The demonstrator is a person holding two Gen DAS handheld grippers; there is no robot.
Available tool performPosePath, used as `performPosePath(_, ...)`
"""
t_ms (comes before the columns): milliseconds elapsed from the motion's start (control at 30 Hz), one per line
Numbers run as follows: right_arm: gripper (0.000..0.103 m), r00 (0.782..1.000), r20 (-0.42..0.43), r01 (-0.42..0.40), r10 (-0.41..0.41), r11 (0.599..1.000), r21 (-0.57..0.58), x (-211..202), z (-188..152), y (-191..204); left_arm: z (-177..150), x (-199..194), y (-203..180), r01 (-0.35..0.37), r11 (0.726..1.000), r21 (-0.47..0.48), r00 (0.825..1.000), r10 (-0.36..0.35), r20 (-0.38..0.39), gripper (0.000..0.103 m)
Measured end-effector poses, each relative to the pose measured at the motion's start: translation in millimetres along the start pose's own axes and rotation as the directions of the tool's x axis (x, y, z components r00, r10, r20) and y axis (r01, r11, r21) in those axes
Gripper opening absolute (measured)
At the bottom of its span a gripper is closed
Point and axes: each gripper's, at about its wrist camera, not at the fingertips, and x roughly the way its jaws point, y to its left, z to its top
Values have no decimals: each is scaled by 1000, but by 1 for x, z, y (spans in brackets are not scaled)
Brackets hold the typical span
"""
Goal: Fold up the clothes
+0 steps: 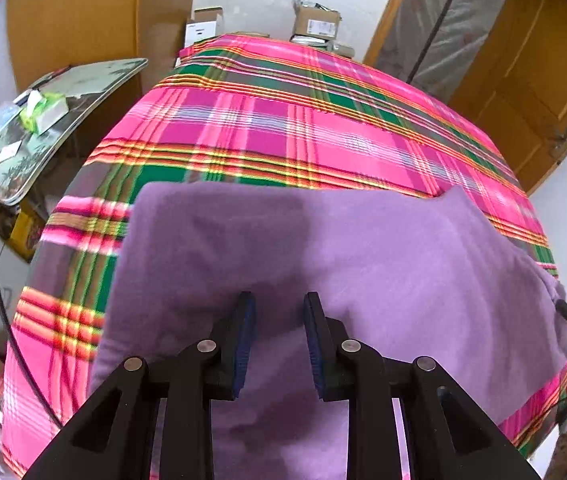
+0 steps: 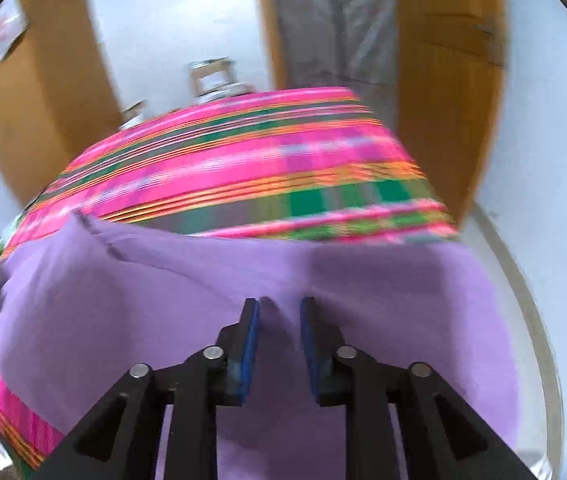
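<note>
In the left wrist view, a side table (image 1: 95,80) at about ten o'clock carries small green and white boxes (image 1: 45,110). Cardboard boxes (image 1: 315,24) stand against the wall at twelve o'clock. The pink plaid cloth (image 1: 267,128) covers the table, and the purple garment (image 1: 383,248) lies on its near part, spreading from centre toward three o'clock. The left hand-held gripper (image 1: 279,304) hangs over the garment at six o'clock, its blue pads spread apart with nothing pinched between them.

In the blurred right wrist view, the purple garment (image 2: 163,280) fills the lower half, the plaid cloth (image 2: 243,168) beyond it at twelve o'clock. The right hand-held gripper (image 2: 279,308) has its pads apart; a small raised fold of the garment stands between them, and I cannot tell whether it touches them.
</note>
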Motion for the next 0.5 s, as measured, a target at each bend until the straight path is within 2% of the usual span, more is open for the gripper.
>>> performPosePath(33,23,1000,0,18,-18,999,30,-2,-4,-11,-2,-1,2,-1,1000,-4,1000,1,2,26)
performPosePath(100,23,1000,23,0,-2,995,96,-12,-10,-31,-5,-4,5,-2,1000,-10,1000,2,7,26)
performPosePath(200,23,993,31,106,-110,987,120,-19,-14,-46,-10,-9,9,-3,1000,-18,1000,4,14,26)
performPosePath(333,24,994,42,90,-98,983,161,-18,-9,-52,-18,-14,12,-6,1000,-27,1000,7,23,26)
performPosePath(500,27,998,44,41,-44,997,64,-11,9,-26,-28,-23,11,-20,1000,-23,999,21,32,26)
